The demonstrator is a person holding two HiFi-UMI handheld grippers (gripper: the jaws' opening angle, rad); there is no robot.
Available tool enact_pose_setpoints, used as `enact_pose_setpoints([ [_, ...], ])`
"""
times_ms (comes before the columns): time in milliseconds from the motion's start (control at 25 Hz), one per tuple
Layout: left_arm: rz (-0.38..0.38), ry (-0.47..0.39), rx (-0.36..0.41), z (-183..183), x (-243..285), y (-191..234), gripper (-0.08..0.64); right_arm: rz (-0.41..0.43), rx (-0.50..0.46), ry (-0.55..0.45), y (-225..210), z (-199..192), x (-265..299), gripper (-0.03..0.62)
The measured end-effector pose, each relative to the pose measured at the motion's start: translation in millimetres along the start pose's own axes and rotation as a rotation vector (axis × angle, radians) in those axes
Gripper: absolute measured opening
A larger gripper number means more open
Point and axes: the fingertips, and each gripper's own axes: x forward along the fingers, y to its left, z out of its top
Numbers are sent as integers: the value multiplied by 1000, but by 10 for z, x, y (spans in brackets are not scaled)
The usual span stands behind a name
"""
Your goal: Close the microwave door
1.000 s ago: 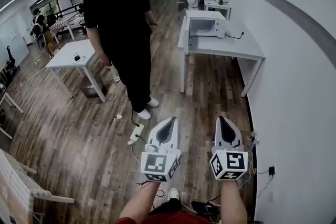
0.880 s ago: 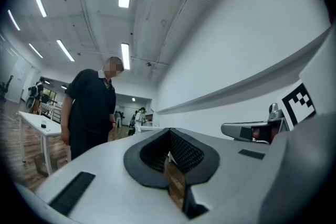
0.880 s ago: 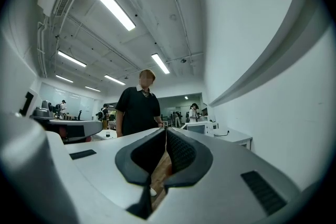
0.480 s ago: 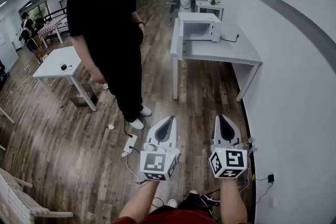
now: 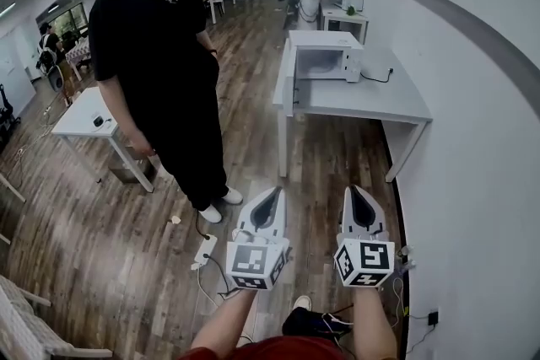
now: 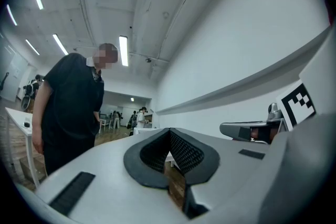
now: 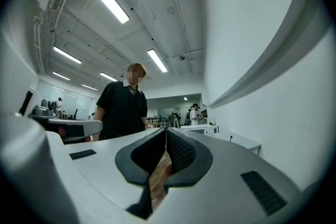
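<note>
Where: white boxy microwave [image 5: 336, 55] sits on a pale grey flat-topped counter [image 5: 363, 97] by the white wall [image 5: 472, 97], well ahead of us, nowhere near reach.
Door: its white door panel [image 5: 292, 78] stands swung out at the box's left side, cavity showing, so not yet closed.
Grippers: left gripper [image 5: 271, 200] & right gripper [image 5: 357, 200] both pinched together, tips meeting, nothing between; held side by side, touching nothing.
Handling (our guess): door prob. light, stiff, hinge-guided. Smooth hard plastic/glass, so slippery; no grasp needed. We'd push w/ closed tips on the outer face near the free edge, gently, or the box may skid on the smooth top.
Textures: gripper shells matte pale grey; pads [image 6: 185, 152] dark, dimpled rubber; brown wood-plank floor [image 5: 101, 206].
Nearby: person in a black shirt [image 5: 160, 55] stands left of our path, apart from the counter.
</note>
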Motion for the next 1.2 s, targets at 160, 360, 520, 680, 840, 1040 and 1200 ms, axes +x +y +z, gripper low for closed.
enact_pose_setpoints([
  [160, 10, -1, 10, 2, 584, -2, 26, 13, 9, -11, -363, 22, 462, 28],
  [360, 27, -8, 19, -57, 1196, -8, 26, 33, 15, -20, -754, -26, 949, 28],
  [520, 38, 5, 30, -167, 1546, 22, 26, 38, 27, -10, -973, -146, 1266, 28],
  [680, 43, 16, 28, -251, 1832, 115, 26, 46, 40, 0, -1095, -236, 1561, 28],
  [840, 39, 19, 31, -359, 2158, 228, 26, 50, 37, 2, -1188, -335, 1887, 28],
  [1040, 13, 10, 18, -457, 2646, 462, 27, 30, 18, 6, -1290, -431, 2365, 28],
  [1200, -2, 3, 7, -458, 3057, 788, 26, 22, 1, 18, -1273, -460, 2875, 28],
])
